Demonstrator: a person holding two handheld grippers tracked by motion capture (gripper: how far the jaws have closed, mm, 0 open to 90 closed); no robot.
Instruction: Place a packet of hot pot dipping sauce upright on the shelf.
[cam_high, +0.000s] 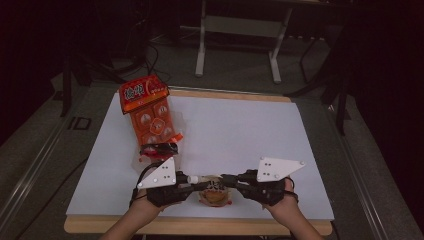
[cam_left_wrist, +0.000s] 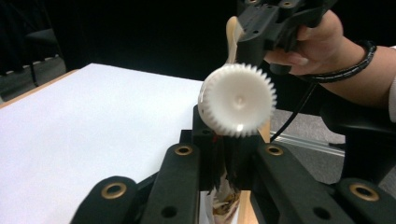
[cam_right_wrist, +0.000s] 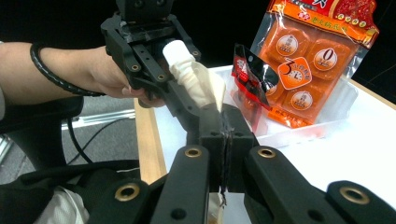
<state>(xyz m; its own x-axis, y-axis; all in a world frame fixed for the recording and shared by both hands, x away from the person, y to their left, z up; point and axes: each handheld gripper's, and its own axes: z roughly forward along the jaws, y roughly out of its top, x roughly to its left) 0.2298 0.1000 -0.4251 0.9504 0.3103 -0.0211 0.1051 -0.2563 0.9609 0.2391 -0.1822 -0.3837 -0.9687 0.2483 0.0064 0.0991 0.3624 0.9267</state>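
Snack pouch (cam_high: 214, 192) stretched between both tongs, left tongs (cam_high: 192, 181) and right tongs (cam_high: 226, 180) each pinching an end

Dim room, dark vignetted corners; white table (cam_high: 240, 135) lit from above; close jaws slightly soft.

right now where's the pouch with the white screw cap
In the high view the pouch hangs at the table's near edge, stretched between the left gripper and the right gripper, its white cap pointing left.
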